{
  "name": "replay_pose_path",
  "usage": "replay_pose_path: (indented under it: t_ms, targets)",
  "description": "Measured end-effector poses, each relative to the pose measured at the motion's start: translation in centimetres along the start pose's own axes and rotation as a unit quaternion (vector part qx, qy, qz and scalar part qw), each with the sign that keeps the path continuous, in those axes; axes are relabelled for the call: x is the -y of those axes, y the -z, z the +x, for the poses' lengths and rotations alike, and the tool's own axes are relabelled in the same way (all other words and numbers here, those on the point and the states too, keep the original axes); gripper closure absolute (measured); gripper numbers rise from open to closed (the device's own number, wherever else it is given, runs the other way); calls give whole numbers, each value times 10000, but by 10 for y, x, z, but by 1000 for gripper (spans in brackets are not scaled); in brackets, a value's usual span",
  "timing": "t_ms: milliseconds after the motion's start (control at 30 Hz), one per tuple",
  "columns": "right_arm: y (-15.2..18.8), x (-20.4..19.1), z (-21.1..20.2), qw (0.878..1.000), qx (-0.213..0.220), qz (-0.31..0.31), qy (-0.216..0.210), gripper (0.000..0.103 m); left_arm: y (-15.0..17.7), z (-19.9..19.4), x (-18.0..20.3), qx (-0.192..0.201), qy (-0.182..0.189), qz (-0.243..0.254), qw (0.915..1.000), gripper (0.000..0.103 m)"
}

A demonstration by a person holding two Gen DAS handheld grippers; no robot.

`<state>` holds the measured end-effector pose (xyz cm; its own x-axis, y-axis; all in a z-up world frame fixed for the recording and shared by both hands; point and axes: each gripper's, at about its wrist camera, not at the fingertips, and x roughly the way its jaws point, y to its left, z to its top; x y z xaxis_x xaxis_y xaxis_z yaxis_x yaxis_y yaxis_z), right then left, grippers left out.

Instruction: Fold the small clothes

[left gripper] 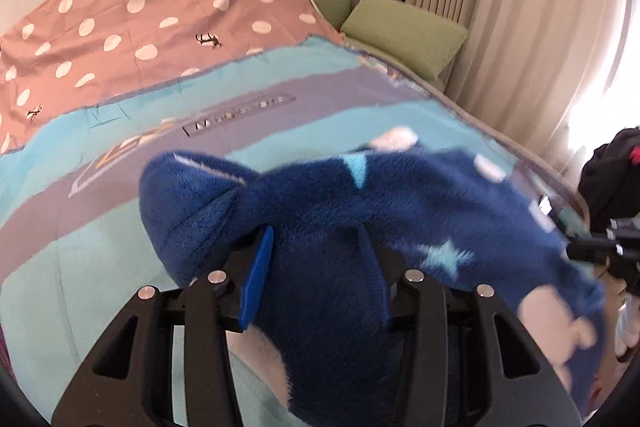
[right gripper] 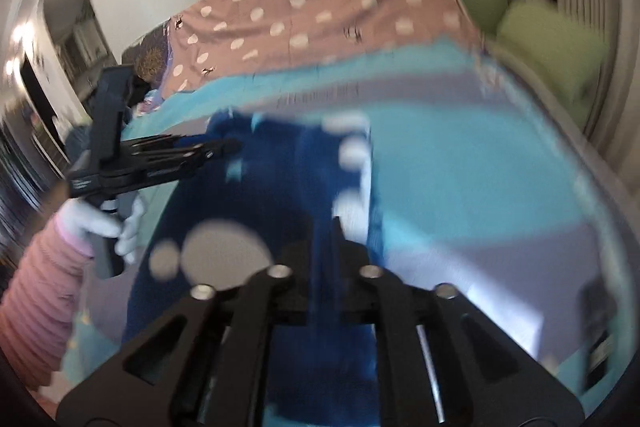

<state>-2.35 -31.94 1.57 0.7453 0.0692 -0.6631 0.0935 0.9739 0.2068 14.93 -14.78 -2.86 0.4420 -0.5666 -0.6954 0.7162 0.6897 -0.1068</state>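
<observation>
Left claw (left gripper: 316, 259): jaws at a middling spread, clamped on a thick bunch of the blue fleece garment (left gripper: 400, 203) — blue pads sunk into the pile on both sides.
Right claw (right gripper: 326, 259): jaws narrow, a strip of the same garment running up between them; the blur hides whether the pads press on it, so grip cannot be told.
Garment's place: lifted partly off the turquoise blanket (left gripper: 72, 267) on the bed, nearer the person than the pink dotted sheet (left gripper: 152, 27), which lies beyond the blanket.
Deciding relation: the cloth stretches from the left claw across toward the right one, its long axis running between the two — the left claw sits at one end, the right near the other edge.
Nearer hand: the left gloved hand (right gripper: 108, 223), its claw already deep in the fabric.
Material: plush, shaggy navy fleece with pale stars and white patches; soft, bulky, likely to slump when released.
Surroundings: green cushions (left gripper: 404, 35) beside the sheet's far corner, pleated curtains (left gripper: 500, 7) behind them.
</observation>
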Motion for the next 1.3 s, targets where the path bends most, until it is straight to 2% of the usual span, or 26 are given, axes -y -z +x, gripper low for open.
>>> replay_pose_path:
  t_ms: [67,167,267,300,333,367,433,467,533,633,733,800,900,1000,1067,1133,1167,1233,1267,1300]
  targets:
    - [-22,-9,9,9996,1,-268,-37,82,-15,-16,-9,248,100,-147,9995,57]
    - [-49,-20,47,9979,-324,-512,-207,82,-27,-20,-19,344,-101,-136,9993,47]
    - [-48,-20,102,9930,-943,-710,-57,74,-24,15,-34,-314,-453,-116,9984,37]
    - [-38,-15,132,9885,-1293,-785,83,74,-16,35,-40,-569,-592,-79,9966,22]
    - [-29,-9,153,9866,-1444,-756,52,75,-7,48,-47,-681,-548,-204,9960,13]
    - [-24,1,162,9888,-1384,-543,-131,75,4,61,-60,-688,-174,-639,9954,13]
    - [-25,10,158,9901,-1350,-255,-277,75,12,71,-75,-598,267,-1148,9912,12]
    - [-23,7,157,9905,-1302,-380,-207,75,13,71,-75,-520,314,-1097,9921,12]
    - [-21,4,156,9910,-1250,-473,-107,75,14,72,-70,-484,281,-923,9942,11]
    - [-21,4,155,9910,-1245,-483,-91,75,15,71,-68,-472,268,-909,9944,11]
    - [-24,6,150,9924,-1115,-484,-173,75,14,61,-65,-293,124,-946,9950,11]
    - [-24,4,130,9949,-846,-551,-70,75,10,51,-63,-184,-15,-970,9951,11]
    - [-17,-4,86,9969,-421,-572,348,74,5,13,-55,44,-104,-1002,9949,12]
    - [2,-10,39,9987,-140,-492,91,74,10,-37,-38,506,61,-793,9955,12]
    - [19,-13,13,9990,-44,-377,-220,74,19,-65,-20,698,327,-626,9951,12]
    - [43,-22,-11,9967,27,-380,-717,73,31,-84,4,800,650,-387,9939,12]
    - [50,-26,-15,9956,10,-422,-832,73,38,-89,15,803,744,-238,9937,12]
    - [69,-32,-14,9960,-200,-498,-710,65,50,-86,36,664,715,0,9952,12]
    - [80,-30,-4,9969,-394,-449,-512,65,54,-79,42,536,697,85,9961,12]
    - [88,-22,10,9969,-542,-330,-470,65,61,-60,50,218,674,194,9973,12]
